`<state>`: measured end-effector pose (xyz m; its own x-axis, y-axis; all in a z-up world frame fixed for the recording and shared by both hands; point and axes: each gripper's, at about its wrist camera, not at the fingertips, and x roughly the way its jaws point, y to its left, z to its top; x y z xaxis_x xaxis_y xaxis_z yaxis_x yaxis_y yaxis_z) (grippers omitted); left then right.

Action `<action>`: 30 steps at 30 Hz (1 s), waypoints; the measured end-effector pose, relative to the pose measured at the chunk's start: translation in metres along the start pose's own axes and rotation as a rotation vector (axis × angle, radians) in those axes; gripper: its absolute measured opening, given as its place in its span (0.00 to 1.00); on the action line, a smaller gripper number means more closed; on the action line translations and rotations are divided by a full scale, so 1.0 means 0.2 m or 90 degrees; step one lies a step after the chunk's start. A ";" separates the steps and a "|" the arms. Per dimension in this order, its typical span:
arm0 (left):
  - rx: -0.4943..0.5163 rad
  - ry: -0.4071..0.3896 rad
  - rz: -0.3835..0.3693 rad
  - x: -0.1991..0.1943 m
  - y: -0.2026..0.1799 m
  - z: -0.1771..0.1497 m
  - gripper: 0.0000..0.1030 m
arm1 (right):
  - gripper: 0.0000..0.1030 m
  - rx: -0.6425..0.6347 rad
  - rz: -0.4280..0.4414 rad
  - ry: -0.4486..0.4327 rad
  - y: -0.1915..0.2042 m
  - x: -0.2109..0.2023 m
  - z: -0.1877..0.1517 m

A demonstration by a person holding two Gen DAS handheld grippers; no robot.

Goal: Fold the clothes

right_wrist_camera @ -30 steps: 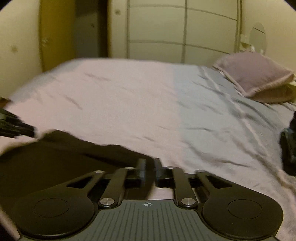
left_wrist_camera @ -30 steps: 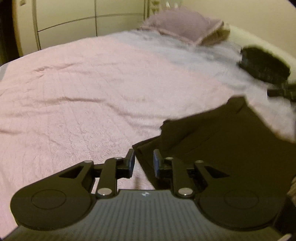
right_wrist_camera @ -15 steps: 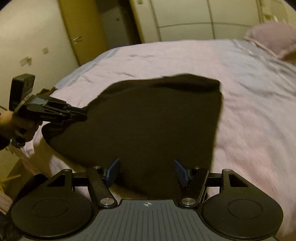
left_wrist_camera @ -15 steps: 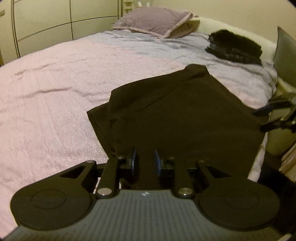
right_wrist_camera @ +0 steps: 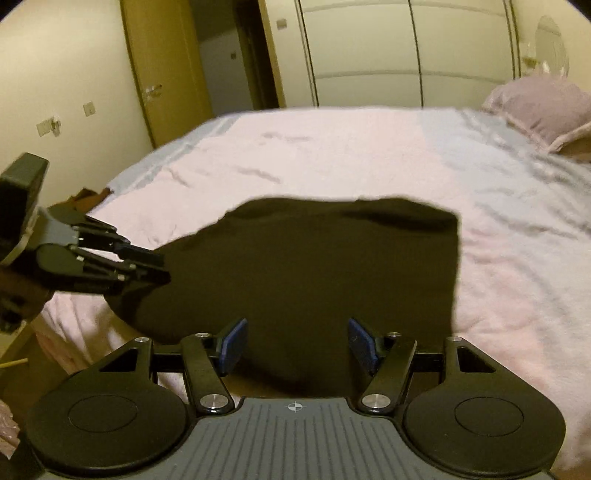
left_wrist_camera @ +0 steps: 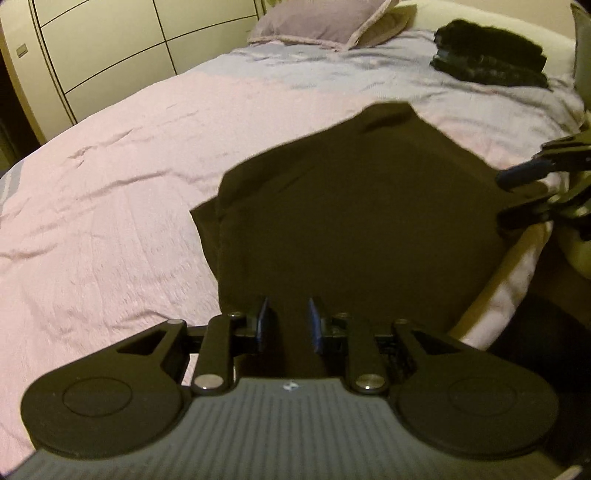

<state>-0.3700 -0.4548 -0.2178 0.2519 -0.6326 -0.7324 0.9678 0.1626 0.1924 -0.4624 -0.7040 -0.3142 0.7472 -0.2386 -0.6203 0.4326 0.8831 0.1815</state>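
A dark garment (left_wrist_camera: 369,221) lies spread flat on the pink bedspread (left_wrist_camera: 110,192), its near part hanging over the bed's edge. My left gripper (left_wrist_camera: 288,325) is shut on the garment's near hem, with dark cloth filling the narrow gap between the blue pads. In the right wrist view the same garment (right_wrist_camera: 314,266) has the left gripper (right_wrist_camera: 164,267) at its left corner. My right gripper (right_wrist_camera: 297,343) stands open over the near hem and holds nothing. It shows in the left wrist view as the right gripper (left_wrist_camera: 502,199), its fingers spread at the garment's right corner.
A stack of folded black clothes (left_wrist_camera: 487,55) sits at the bed's far right, near a mauve pillow (left_wrist_camera: 314,18). Pale wardrobe doors (right_wrist_camera: 369,48) stand behind the bed and a wooden door (right_wrist_camera: 162,74) is at the left. A hand holds the left gripper's handle (right_wrist_camera: 14,291).
The garment, held up and stretched a second ago, now lies flat on the bed. My right gripper opened and let go of its corner. Both grippers drew back to the bed's near edge.
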 end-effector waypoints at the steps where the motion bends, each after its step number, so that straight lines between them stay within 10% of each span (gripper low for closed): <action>1: 0.006 0.001 0.004 0.01 -0.01 -0.01 0.19 | 0.62 0.005 -0.015 0.013 0.00 0.04 -0.01; 24: -0.001 -0.025 0.015 -0.02 -0.04 -0.03 0.19 | 0.62 0.007 -0.117 0.018 -0.08 -0.12 -0.15; 30: 0.023 -0.105 -0.072 -0.16 -0.14 0.06 0.19 | 0.62 0.091 -0.106 -0.001 -0.20 -0.16 -0.23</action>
<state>-0.4059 -0.4483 -0.1929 0.1355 -0.7607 -0.6348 0.9883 0.0585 0.1409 -0.5271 -0.7125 -0.3370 0.6601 -0.3778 -0.6492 0.6178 0.7647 0.1831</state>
